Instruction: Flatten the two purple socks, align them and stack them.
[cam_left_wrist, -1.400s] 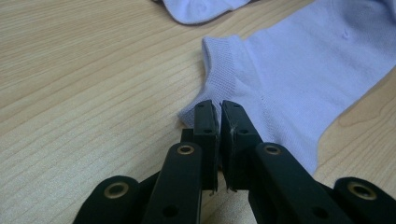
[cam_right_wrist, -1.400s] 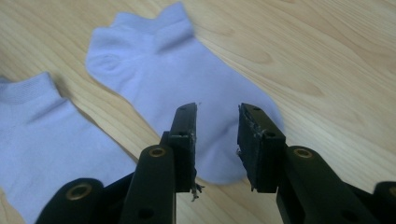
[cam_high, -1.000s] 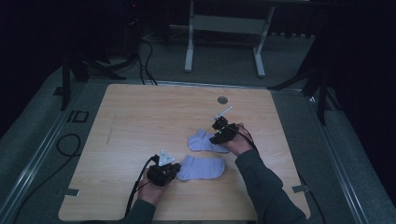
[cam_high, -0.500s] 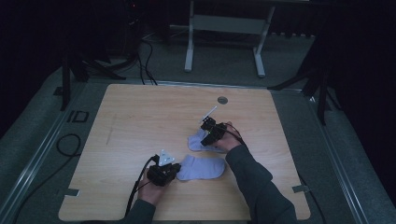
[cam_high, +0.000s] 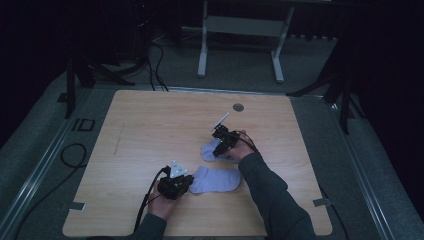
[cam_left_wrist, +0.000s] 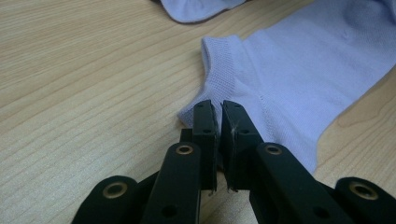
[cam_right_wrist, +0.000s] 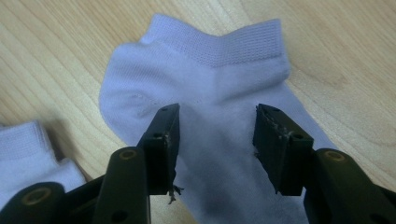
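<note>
On the wooden counter (cam_high: 150, 130) two pale lilac ankle socks are laid near each other, toward the person's side. The nearer sock (cam_high: 216, 180) is spread flat, and its cuff edge is pinched by the left gripper (cam_high: 186, 183), whose jaws are seen almost closed on the fabric (cam_left_wrist: 280, 79) in the left gripper view. The farther sock (cam_high: 210, 151) is lying just beyond it, slightly to the right. Above this sock (cam_right_wrist: 210, 93) the right gripper (cam_high: 223, 143) is held with its jaws parted at a middling width; they have just been opening, and the sock is seen between and beneath them, not pressed by the pads.
</note>
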